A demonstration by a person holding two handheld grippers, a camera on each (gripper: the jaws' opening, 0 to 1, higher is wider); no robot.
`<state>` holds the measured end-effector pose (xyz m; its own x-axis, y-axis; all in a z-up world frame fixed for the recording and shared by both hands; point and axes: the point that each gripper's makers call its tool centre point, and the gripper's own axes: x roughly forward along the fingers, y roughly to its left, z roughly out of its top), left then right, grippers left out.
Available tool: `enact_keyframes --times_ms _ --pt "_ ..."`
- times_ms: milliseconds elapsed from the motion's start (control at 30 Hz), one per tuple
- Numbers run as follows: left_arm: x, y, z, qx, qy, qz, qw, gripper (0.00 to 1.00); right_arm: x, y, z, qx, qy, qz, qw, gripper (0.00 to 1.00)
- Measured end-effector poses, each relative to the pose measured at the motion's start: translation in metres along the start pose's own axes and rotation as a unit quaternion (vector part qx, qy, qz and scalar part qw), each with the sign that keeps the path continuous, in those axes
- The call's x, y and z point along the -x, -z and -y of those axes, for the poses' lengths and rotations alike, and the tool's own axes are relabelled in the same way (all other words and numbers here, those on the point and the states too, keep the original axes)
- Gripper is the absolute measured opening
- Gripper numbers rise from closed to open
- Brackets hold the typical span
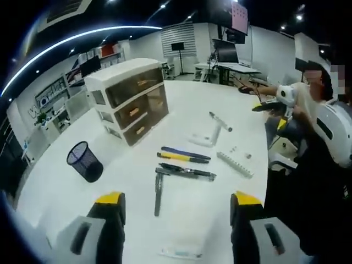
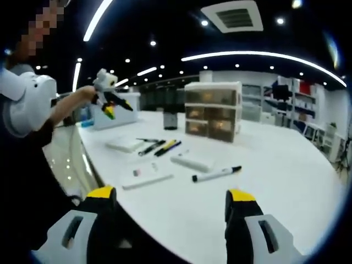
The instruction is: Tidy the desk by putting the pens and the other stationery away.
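both claws (image 1: 177,208) (image 2: 170,202) gape empty; pens (image 1: 184,155) partly blurred beside drawer unit (image 1: 132,98).

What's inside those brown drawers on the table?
The drawer unit has three shut, see-through brown drawers. Some pale shapes show through the fronts, too blurry to name. The rest inside is hidden.

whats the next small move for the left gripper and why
Probably ease the left gripper forward and down onto the black pen. Its jaws stand open and empty above the table, and that pen lies nearest, with the pen cup waiting off to one side.
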<state>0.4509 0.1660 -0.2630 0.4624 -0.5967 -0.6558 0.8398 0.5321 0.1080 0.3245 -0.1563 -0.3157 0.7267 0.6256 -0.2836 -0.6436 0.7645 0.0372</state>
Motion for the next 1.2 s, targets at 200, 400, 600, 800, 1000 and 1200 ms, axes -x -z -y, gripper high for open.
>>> enact_keyframes --times_ms 200,400,600,800,1000,1200 --pt "-0.011 -0.004 -0.024 -0.007 0.007 -0.043 0.9990 0.77 0.003 -0.002 -0.001 0.002 0.000 0.002 1.0000 0.76" --pt "-0.020 0.001 -0.032 -0.029 0.019 -0.099 0.9945 0.76 0.004 -0.004 -0.001 0.005 0.001 0.000 1.0000 0.76" --pt "-0.027 -0.001 -0.037 -0.037 0.028 -0.124 0.9913 0.76 0.003 -0.003 -0.003 0.005 0.001 -0.002 1.0000 0.76" --pt "-0.035 -0.004 -0.041 -0.032 0.034 -0.145 0.9883 0.72 0.003 -0.002 -0.006 0.004 -0.002 -0.004 1.0000 0.76" --pt "-0.049 -0.008 -0.047 -0.023 0.029 -0.169 0.9849 0.70 0.004 -0.002 -0.007 0.006 -0.001 -0.004 1.0000 0.76" --pt "-0.065 -0.011 -0.047 -0.023 0.035 -0.198 0.9793 0.68 0.004 0.000 -0.009 0.006 -0.002 -0.006 1.0000 0.76"
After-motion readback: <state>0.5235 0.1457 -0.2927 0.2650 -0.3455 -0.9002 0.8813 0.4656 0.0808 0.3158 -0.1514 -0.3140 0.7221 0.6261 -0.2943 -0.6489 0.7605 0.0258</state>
